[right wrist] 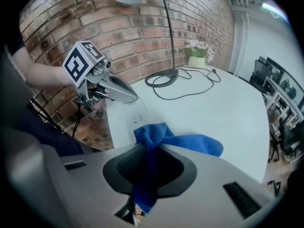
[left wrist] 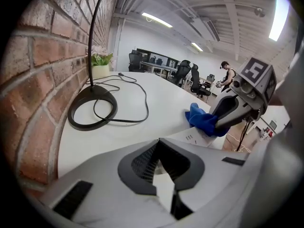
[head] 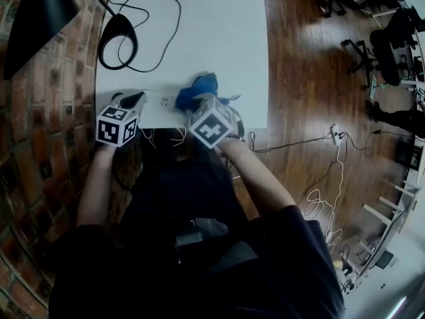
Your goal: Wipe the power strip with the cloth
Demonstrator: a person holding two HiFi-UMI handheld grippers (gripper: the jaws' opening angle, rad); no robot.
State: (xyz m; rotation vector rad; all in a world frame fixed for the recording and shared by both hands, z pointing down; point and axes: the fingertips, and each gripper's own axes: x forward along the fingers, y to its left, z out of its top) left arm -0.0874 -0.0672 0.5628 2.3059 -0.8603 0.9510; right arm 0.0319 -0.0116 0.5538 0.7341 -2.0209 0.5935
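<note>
power strip [head: 161, 102] lying along the desk's [head: 219, 38] near edge, toward its left corner. right gripper [right wrist: 148, 152] fingers clenching the blue cloth [right wrist: 164, 137], with the loose bunch spilling forward and sitting over the strip's right end. left gripper [left wrist: 159, 143] fingers closing tip to tip, pointing down at the strip's left end. lamp base [head: 118, 42] and looped cable [head: 159, 18] sitting farther back by the desk's left edge.
</note>
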